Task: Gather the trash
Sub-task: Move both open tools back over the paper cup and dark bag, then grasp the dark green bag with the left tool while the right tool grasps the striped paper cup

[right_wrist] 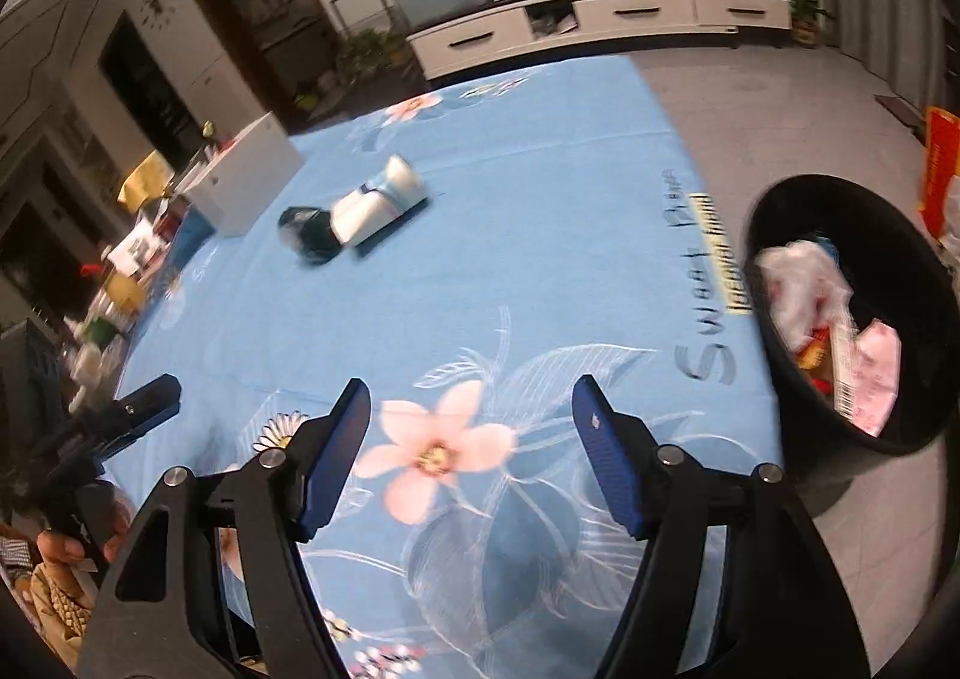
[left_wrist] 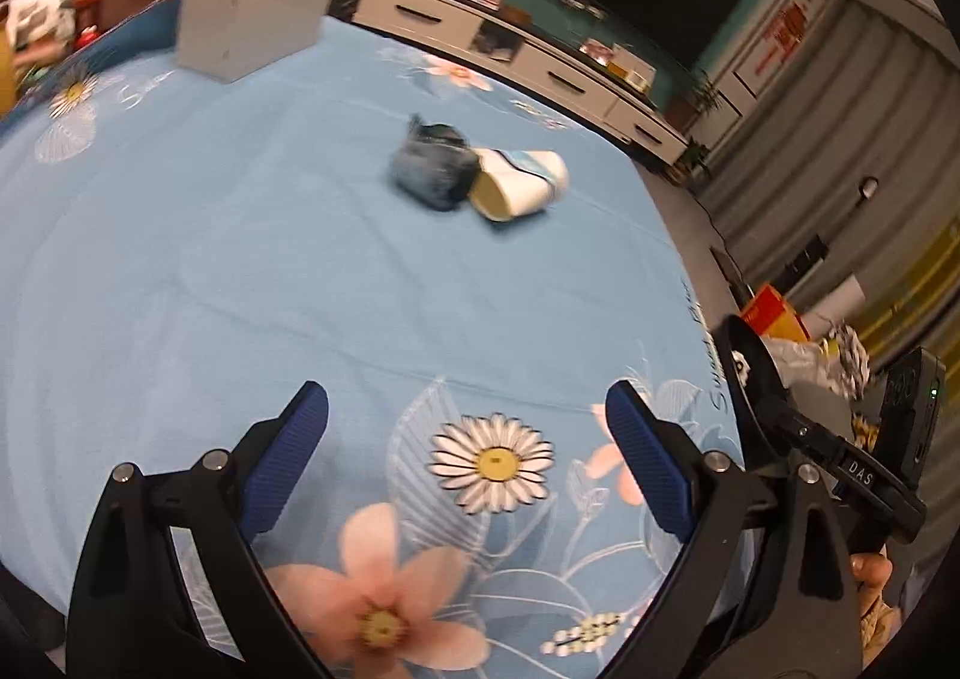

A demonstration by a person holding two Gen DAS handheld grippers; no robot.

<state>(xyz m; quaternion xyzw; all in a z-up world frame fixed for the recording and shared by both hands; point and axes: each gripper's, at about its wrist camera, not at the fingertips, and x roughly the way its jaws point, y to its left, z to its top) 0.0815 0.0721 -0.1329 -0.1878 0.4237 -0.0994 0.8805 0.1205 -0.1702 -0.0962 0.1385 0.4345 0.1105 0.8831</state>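
Right wrist view: both tongs, right and left, were spread and empty over the table. Bin beside it already held trash; farther off, paper cup and dark wad remained.

Cup lies on its side mid-cloth, mouth touching a crumpled wad — wad on the left in the left wrist view. Box stands on the cloth behind them, toward the far left, near the clutter at that edge. Bin sits on the floor just off the cloth's right edge — trash in it. Cabinet runs along the wall behind the table.
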